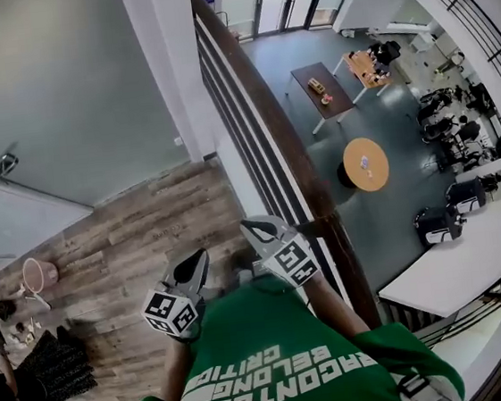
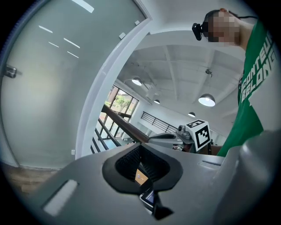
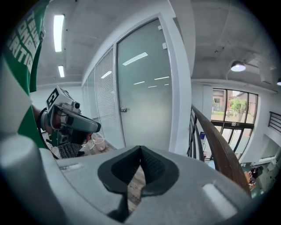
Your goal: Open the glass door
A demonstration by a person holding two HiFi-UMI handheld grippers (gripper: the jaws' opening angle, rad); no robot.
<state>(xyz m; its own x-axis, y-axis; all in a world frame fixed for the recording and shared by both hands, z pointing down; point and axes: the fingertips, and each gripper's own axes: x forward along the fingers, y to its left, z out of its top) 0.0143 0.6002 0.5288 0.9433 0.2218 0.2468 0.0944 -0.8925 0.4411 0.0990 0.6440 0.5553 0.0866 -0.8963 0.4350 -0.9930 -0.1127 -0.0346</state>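
Your jaws are clenched together and empty on both the left gripper (image 1: 191,269) and the right gripper (image 1: 261,232), held near your chest. The frosted glass door (image 1: 67,90), seemingly closed, stands far off to the left, well apart from both. A wooden railing (image 1: 267,112) runs along the right.

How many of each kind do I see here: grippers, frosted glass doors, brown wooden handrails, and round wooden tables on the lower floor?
Grey grippers: 2, the left gripper and the right gripper
Frosted glass door: 1
Brown wooden handrail: 1
Round wooden table: 1
Total: 5
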